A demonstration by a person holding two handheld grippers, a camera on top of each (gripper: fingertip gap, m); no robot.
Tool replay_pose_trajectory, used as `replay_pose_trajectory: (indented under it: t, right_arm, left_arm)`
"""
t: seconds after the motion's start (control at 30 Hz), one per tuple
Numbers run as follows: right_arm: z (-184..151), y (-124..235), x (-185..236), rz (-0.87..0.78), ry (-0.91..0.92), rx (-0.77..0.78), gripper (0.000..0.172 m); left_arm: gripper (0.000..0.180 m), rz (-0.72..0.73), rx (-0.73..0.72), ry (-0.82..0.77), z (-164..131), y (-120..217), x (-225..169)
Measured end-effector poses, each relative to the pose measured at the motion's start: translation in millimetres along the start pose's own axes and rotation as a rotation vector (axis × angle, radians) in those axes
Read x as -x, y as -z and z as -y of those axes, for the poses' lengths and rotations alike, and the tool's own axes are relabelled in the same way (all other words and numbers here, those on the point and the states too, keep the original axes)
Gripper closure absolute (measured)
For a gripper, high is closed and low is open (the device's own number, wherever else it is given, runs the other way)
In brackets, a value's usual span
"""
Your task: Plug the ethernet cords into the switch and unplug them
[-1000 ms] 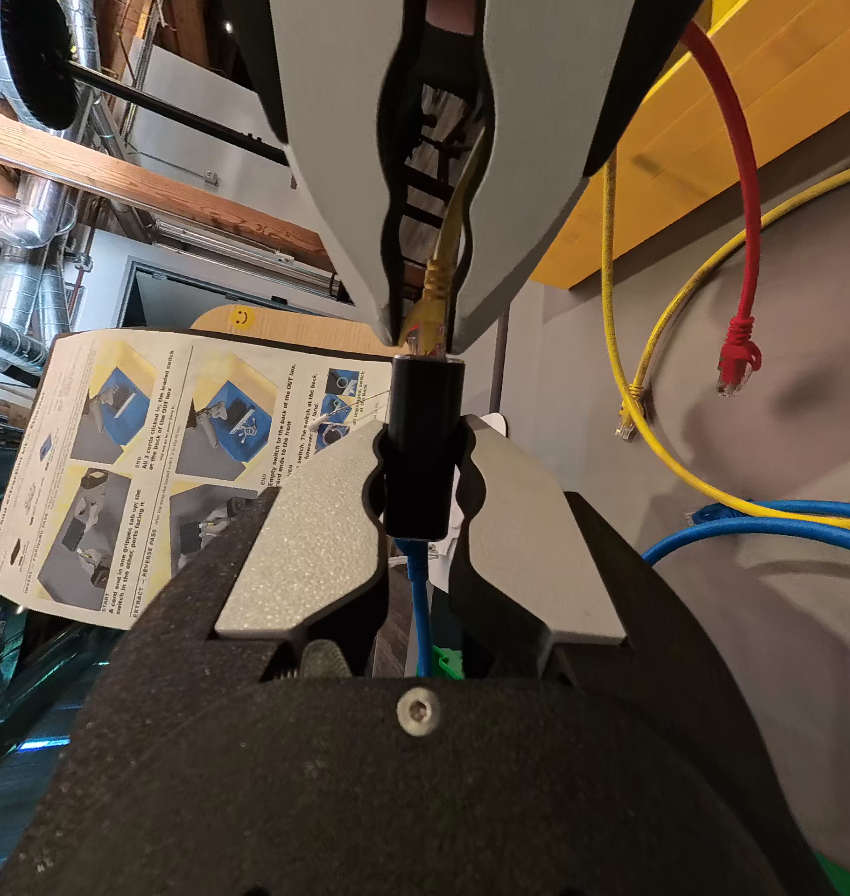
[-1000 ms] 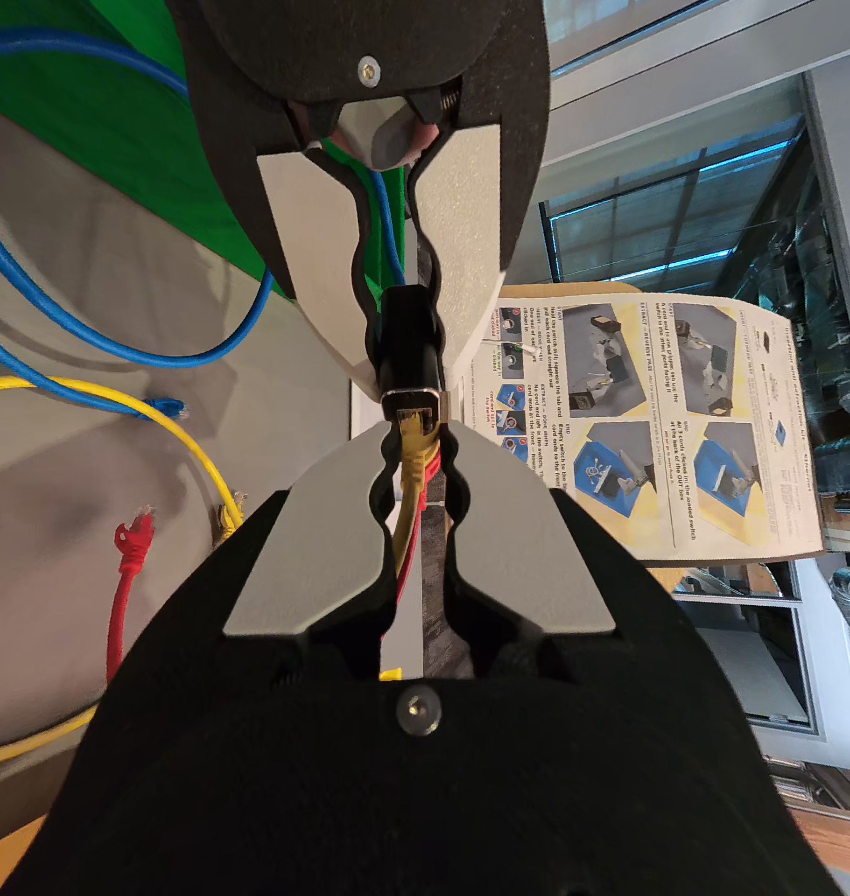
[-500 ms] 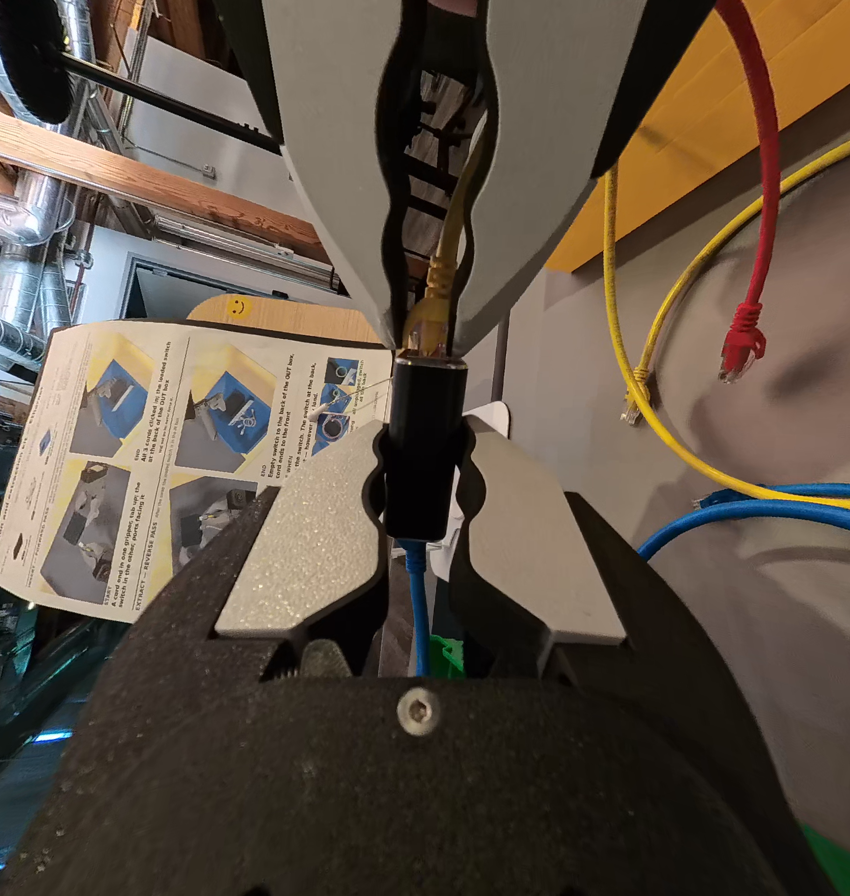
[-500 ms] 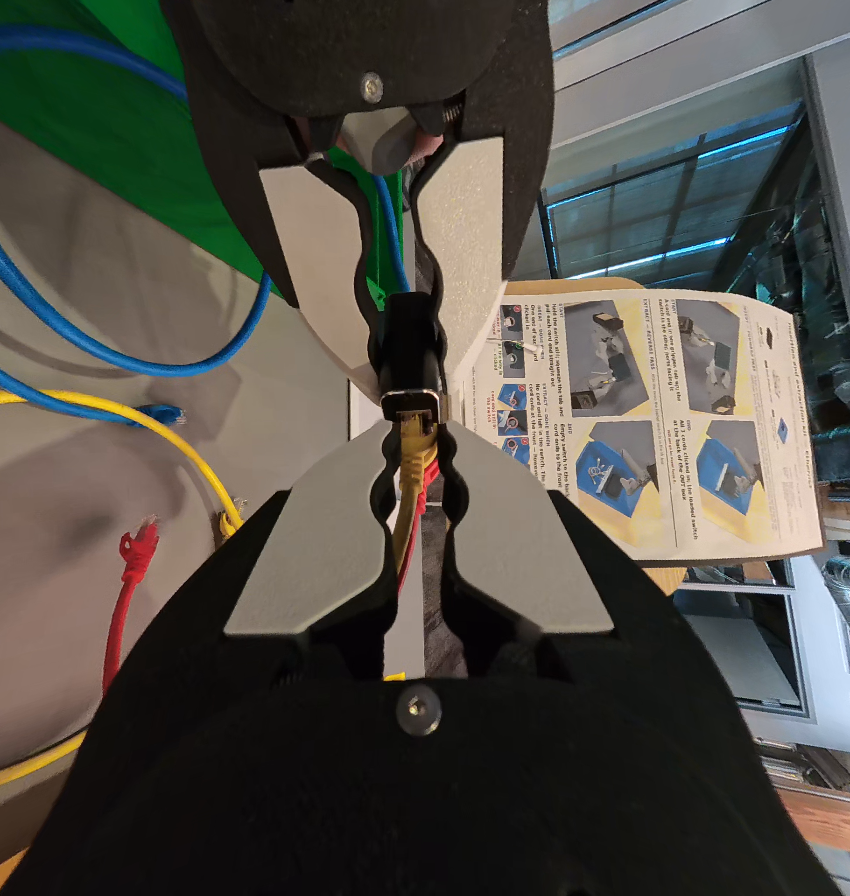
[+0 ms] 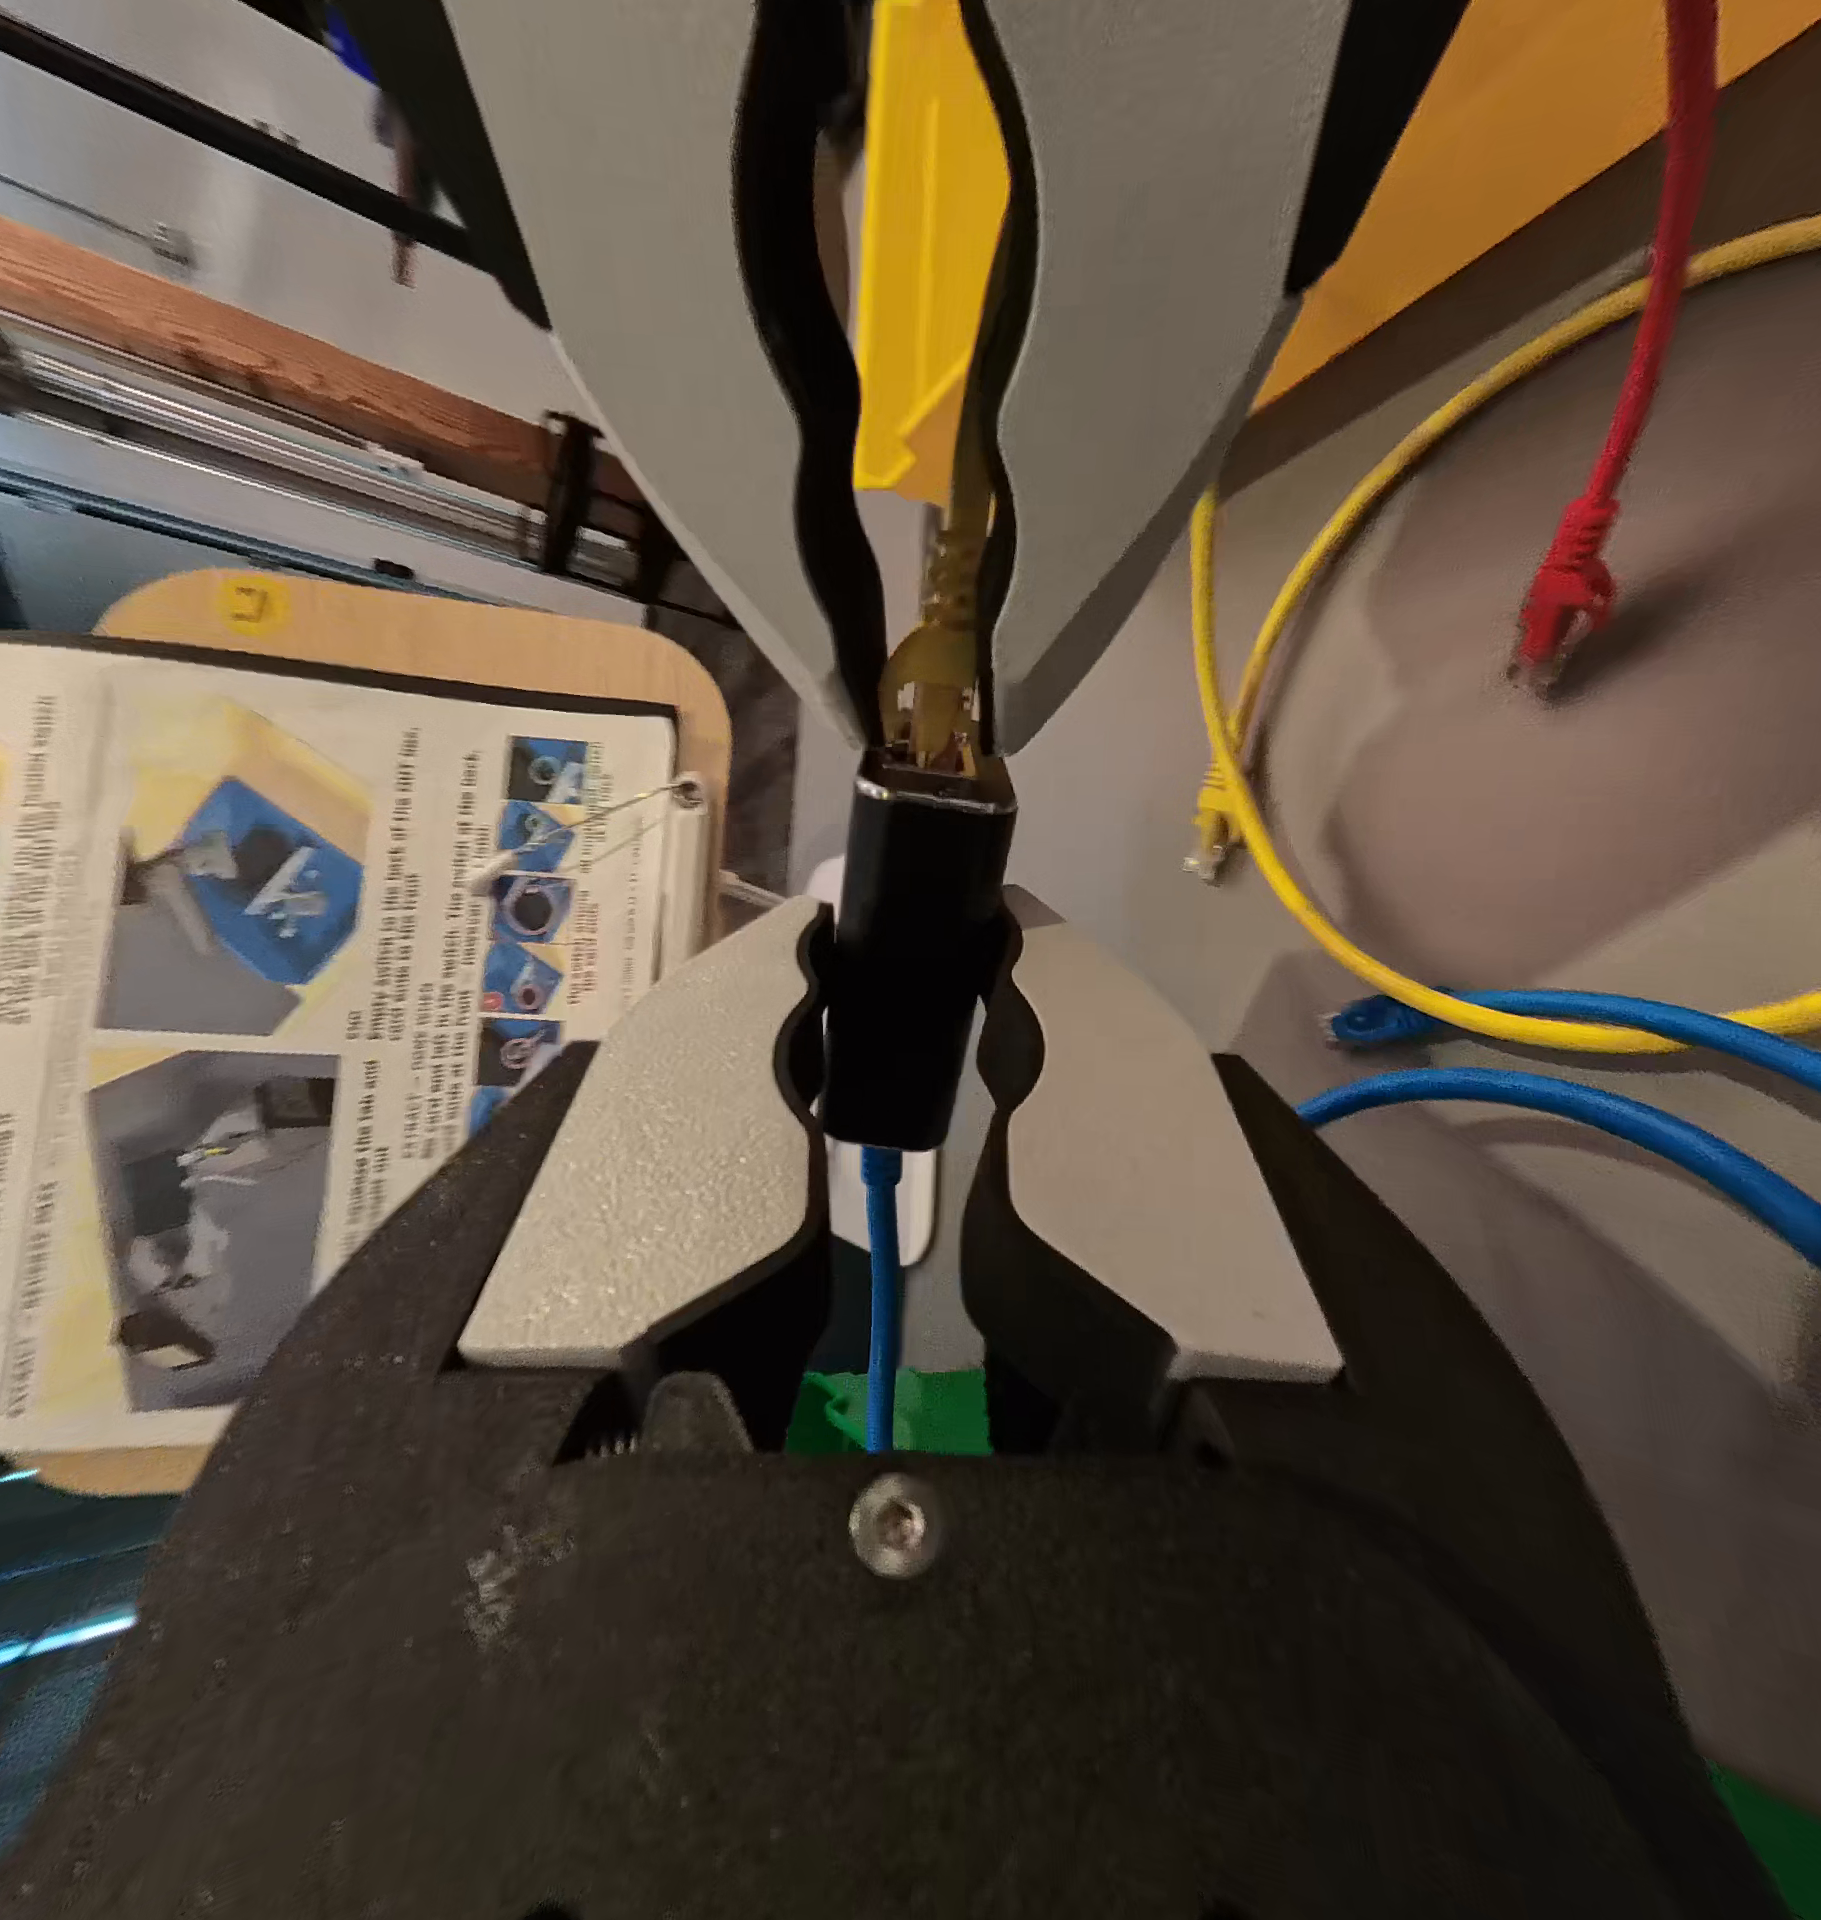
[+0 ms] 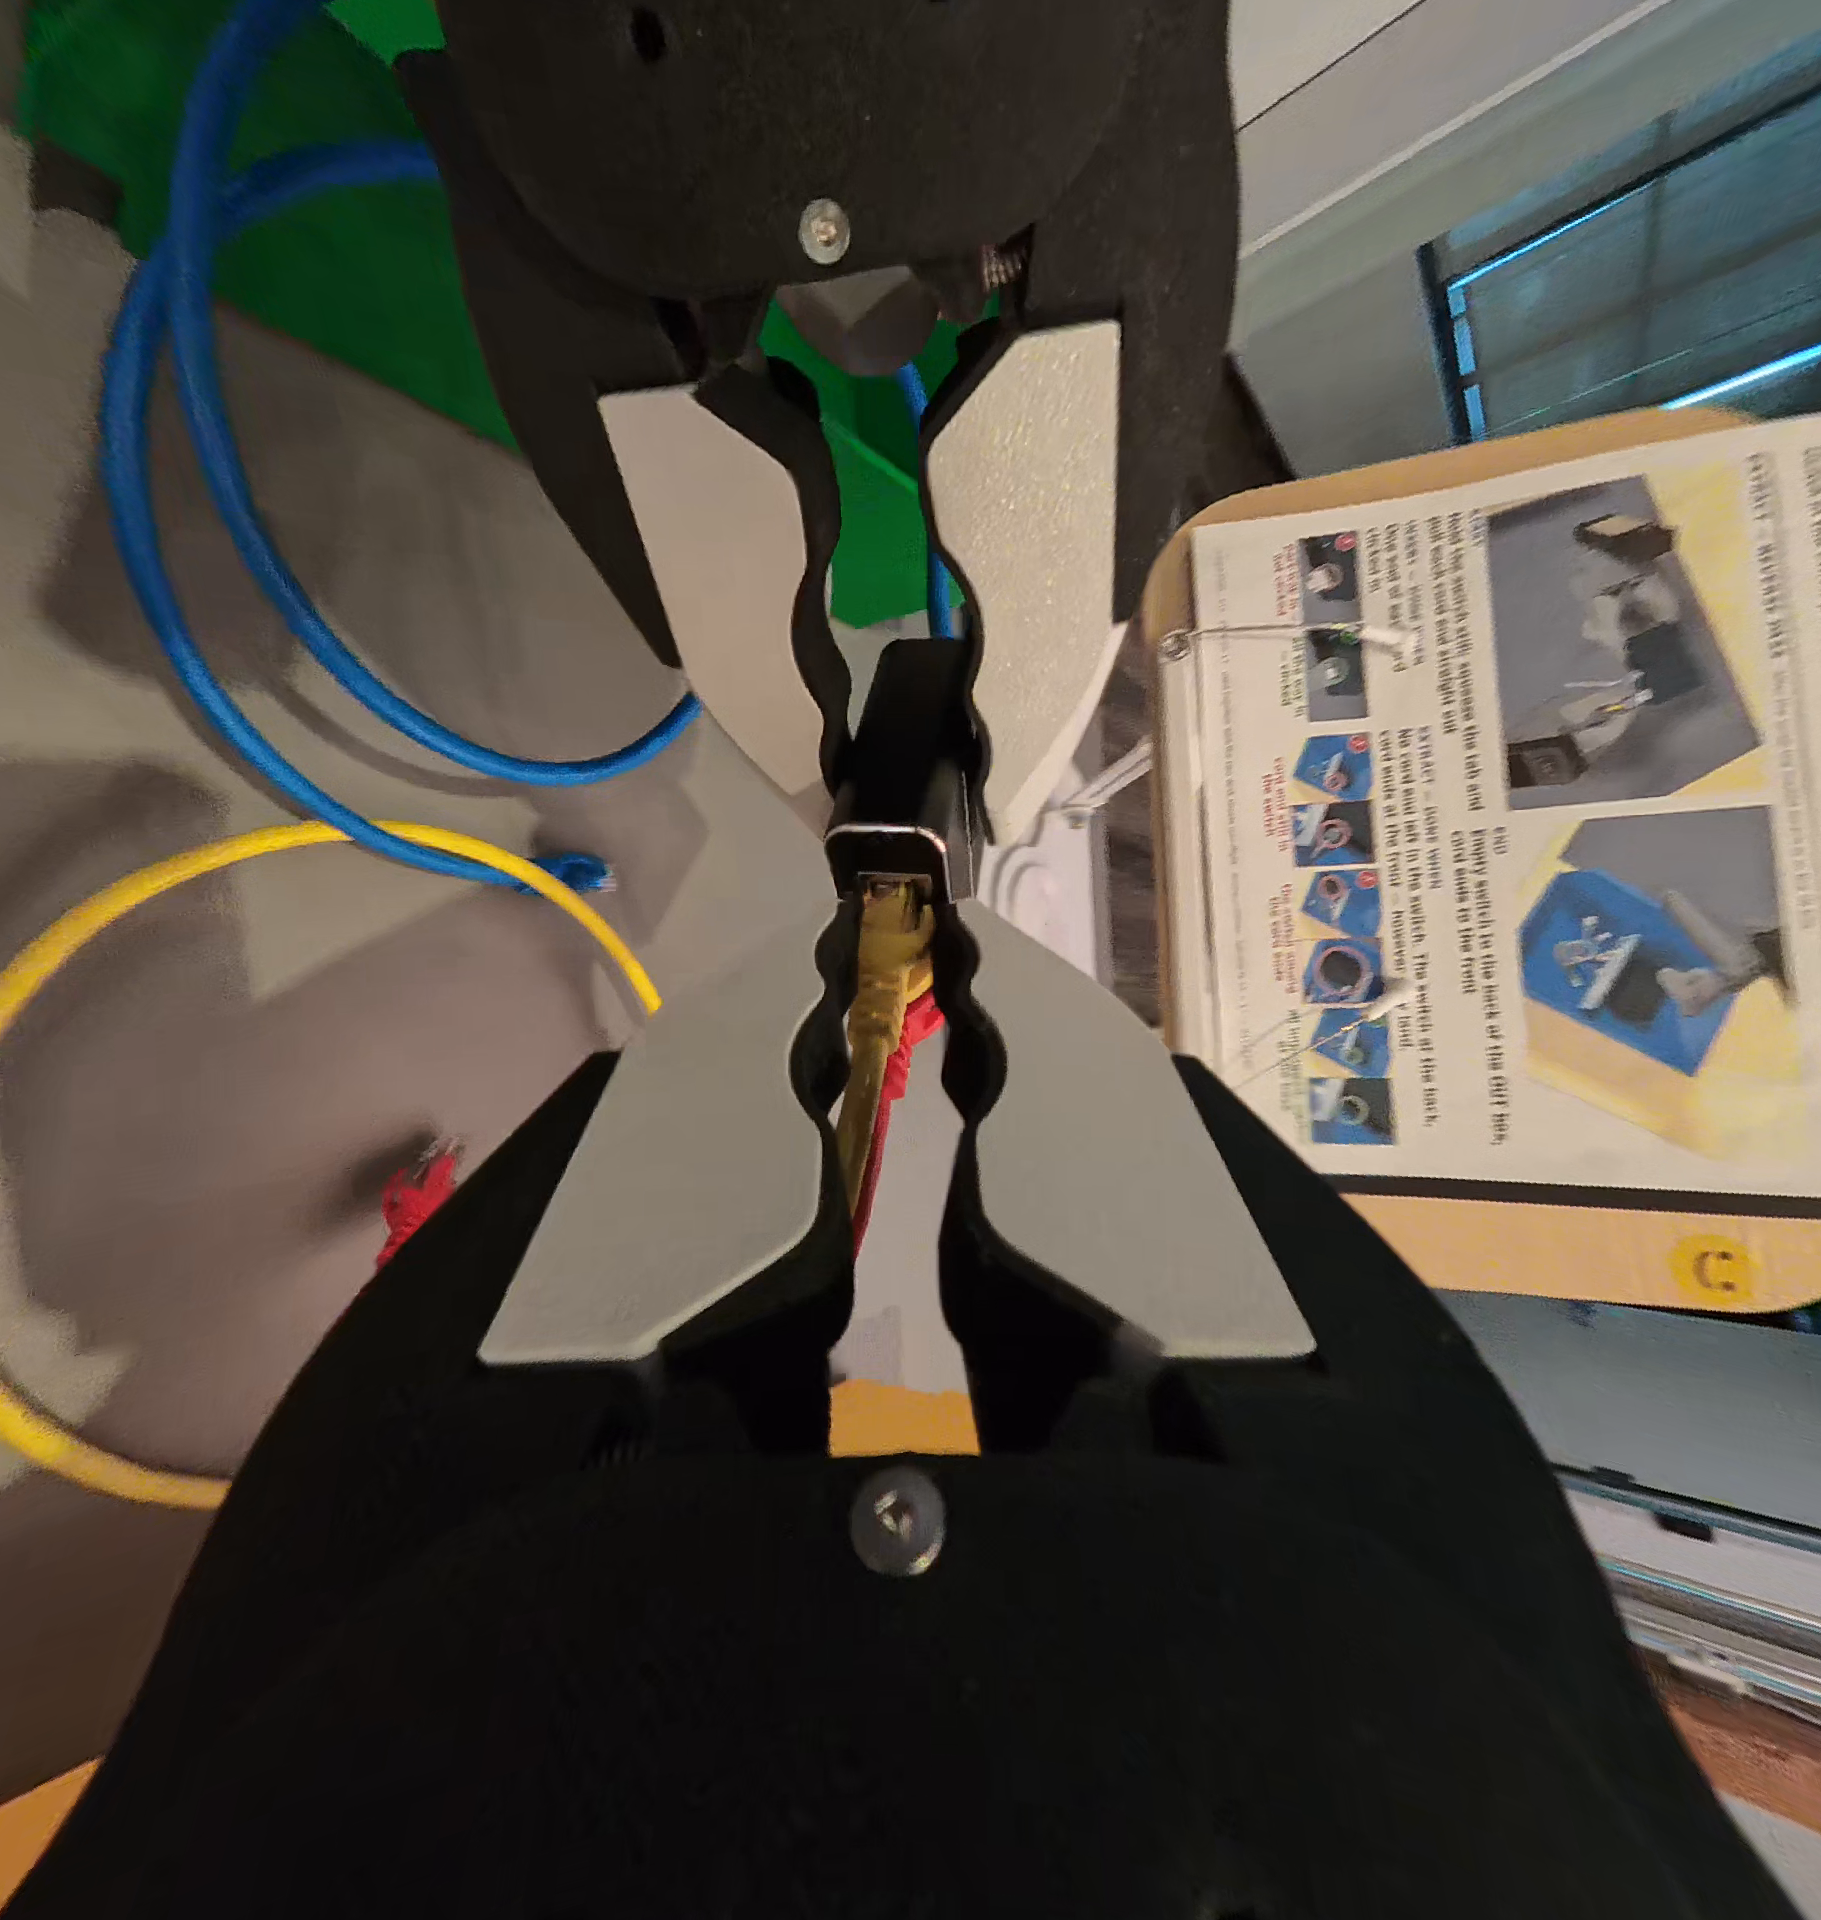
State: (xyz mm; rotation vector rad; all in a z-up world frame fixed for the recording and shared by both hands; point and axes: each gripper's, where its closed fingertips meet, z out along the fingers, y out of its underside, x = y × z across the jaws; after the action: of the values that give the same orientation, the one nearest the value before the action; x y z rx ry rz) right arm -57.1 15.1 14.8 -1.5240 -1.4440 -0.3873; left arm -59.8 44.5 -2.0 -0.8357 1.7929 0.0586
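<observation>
In the left wrist view my left gripper (image 5: 911, 920) is shut on the black switch (image 5: 921, 935), both pads pressed on its sides. A blue cord (image 5: 880, 1278) leaves the switch's rear end. My right gripper (image 5: 927, 722) comes in from above, shut on the yellow cord's plug (image 5: 937, 665), whose tip sits in the mouth of the switch's port. In the right wrist view my right gripper (image 6: 898, 935) pinches the yellow plug (image 6: 890, 951) at the port of the switch (image 6: 901, 779), which the left gripper (image 6: 906, 810) holds. A red cord (image 6: 914, 1029) shows behind the yellow one between the fingers.
Loose cords lie on the grey table (image 5: 1508, 831): a yellow one (image 5: 1301, 914), blue ones (image 5: 1612, 1122) and a red one (image 5: 1566, 592). An instruction sheet (image 5: 262, 987) on a wooden board stands at the side. A green bin (image 6: 293, 239) and a yellow bin (image 5: 916, 260) are nearby. Less than 4 cm separates the two grippers' tips.
Both grippers have swung together, so the background has shifted and blurred. Both grasps are unchanged and the yellow plug stays at the switch's port.
</observation>
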Motion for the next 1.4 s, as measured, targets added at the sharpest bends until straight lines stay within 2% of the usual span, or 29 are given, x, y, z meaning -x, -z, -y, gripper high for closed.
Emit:
replay_pose_trajectory:
  t: [0.33, 1.0, 1.03, 1.07, 1.1, 1.13, 1.2, 1.23, 1.3, 1.4]
  right_arm:
    - [-17.0, 0.1, 25.8, 0.182, -0.043, 0.072, 0.156]
    - [-24.7, 22.8, 44.0, 0.323, -0.098, 0.109, 0.156]
    - [-23.9, 29.0, 49.5, 0.371, -0.086, 0.102, 0.156]
    - [-9.5, 42.0, 64.8, 0.475, -0.091, 0.009, 0.157]
    - [-4.4, 51.2, 66.1, 0.490, -0.100, -0.014, 0.157]
    - [-9.8, 49.8, 48.9, 0.374, -0.086, 0.015, 0.157]
    - [-8.4, 51.3, 29.5, 0.283, -0.115, -0.045, 0.157]
    - [-4.3, 53.1, 22.7, 0.253, -0.117, -0.091, 0.157]
    - [-0.8, 58.1, 14.2, 0.219, -0.125, -0.132, 0.157]
    - [-1.6, 71.7, -8.4, 0.092, -0.141, -0.190, 0.157]
  left_arm:
    - [0.154, -0.161, 0.047, 0.008, 0.7, -14.5, -30.1]
    - [0.154, -0.295, -0.025, 0.066, 25.6, -15.8, -50.8]
    - [0.155, -0.295, -0.003, 0.066, 22.0, -16.4, -50.8]
    - [0.155, -0.182, 0.158, 0.050, -7.6, -21.6, -34.8]
    - [0.155, -0.135, 0.278, 0.042, -38.8, -19.4, -25.1]
    - [0.155, -0.150, 0.245, 0.112, -46.4, -13.5, -21.5]
    - [0.156, -0.171, 0.055, 0.242, -18.1, 4.8, -9.0]
    - [0.156, -0.140, -0.009, 0.244, -3.6, 11.0, -0.5]
    - [0.156, -0.105, -0.022, 0.197, 8.5, 14.7, 4.6]
    - [0.156, -0.086, 0.031, 0.179, 5.2, 13.8, 6.2]
